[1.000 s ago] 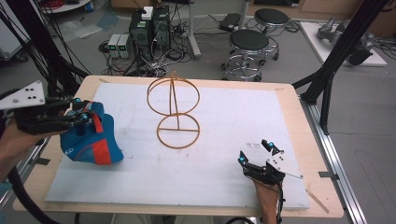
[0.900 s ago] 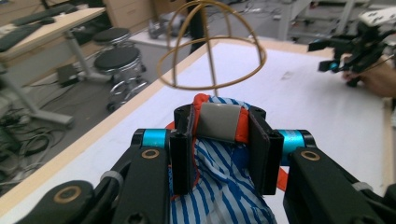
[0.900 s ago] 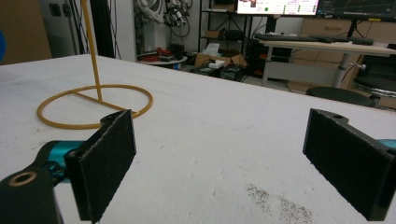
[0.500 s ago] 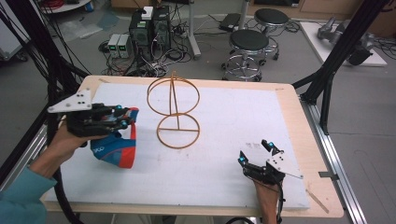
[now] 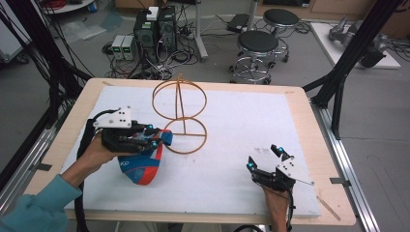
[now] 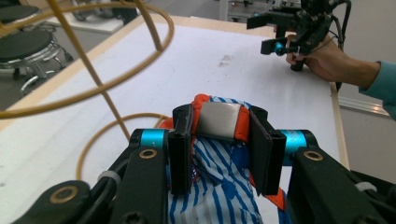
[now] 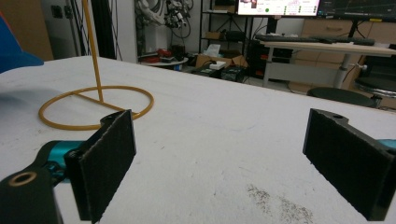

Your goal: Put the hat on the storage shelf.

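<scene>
White table top (image 5: 251, 121), lab clutter behind. Left gripper (image 6: 219, 154) clamped on blue-orange striped cap (image 5: 142, 166), lying at 7 o'clock of wire stand (image 5: 180, 116), touching base ring. Right gripper (image 5: 265, 158) wide open, empty. Hanging cap on stand not yet done, likely next.

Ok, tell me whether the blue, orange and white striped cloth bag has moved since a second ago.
Yes. The blue, orange and white striped cloth bag, held in the left claw, moved rightward from the table's left edge toward the yellow wire stand.

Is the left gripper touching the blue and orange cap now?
Touching. In the left gripper view, both pads of the left gripper press on the cap at its silver-patched edge. The high view shows the cap hanging under that gripper.
</scene>
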The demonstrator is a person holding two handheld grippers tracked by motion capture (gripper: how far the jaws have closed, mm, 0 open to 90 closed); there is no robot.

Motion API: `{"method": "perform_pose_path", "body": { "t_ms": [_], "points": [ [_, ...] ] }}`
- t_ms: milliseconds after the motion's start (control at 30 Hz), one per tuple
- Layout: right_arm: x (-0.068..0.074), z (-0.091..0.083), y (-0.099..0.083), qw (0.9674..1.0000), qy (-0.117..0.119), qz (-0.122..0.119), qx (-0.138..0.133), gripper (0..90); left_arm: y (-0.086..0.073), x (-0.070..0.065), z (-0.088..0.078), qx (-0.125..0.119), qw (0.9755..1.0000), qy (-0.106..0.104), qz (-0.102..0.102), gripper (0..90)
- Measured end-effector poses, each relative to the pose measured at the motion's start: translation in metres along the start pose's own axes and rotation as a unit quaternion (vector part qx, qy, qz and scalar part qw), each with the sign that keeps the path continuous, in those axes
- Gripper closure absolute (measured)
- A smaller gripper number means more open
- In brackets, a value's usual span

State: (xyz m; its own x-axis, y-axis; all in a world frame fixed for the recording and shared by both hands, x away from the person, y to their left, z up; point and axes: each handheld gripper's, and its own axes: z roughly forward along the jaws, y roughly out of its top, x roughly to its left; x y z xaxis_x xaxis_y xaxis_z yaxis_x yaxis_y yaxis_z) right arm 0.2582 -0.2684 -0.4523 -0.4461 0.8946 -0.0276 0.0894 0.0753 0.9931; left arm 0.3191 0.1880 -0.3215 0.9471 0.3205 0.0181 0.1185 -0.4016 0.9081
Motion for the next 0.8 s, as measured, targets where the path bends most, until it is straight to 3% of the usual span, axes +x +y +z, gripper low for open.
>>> {"method": "perform_pose_path", "body": {
  "t_ms": [233,333,400,567,800],
  "points": [
    [0.000,0.000,0.000,1.0000,0.001,-0.001,-0.002,8.5,-0.004,-0.003,0.022,0.008,0.9999,-0.006,-0.009,59.7],
    [0.000,0.000,0.000,1.0000,0.001,0.000,-0.001,8.5,-0.004,-0.003,0.027,0.008,0.9998,0.002,-0.017,48.9],
    [0.000,0.000,0.000,1.0000,0.001,0.000,-0.001,8.5,-0.004,-0.002,0.028,0.011,0.9996,0.008,-0.024,37.0],
    [0.000,0.000,0.000,1.0000,0.001,0.000,-0.001,8.5,-0.005,0.001,0.025,0.006,0.9990,0.001,-0.044,18.1],
    [0.000,0.000,0.000,1.0000,0.001,-0.003,-0.003,8.6,-0.008,0.003,0.020,0.006,0.9989,-0.009,-0.046,12.3]
  ]
}}
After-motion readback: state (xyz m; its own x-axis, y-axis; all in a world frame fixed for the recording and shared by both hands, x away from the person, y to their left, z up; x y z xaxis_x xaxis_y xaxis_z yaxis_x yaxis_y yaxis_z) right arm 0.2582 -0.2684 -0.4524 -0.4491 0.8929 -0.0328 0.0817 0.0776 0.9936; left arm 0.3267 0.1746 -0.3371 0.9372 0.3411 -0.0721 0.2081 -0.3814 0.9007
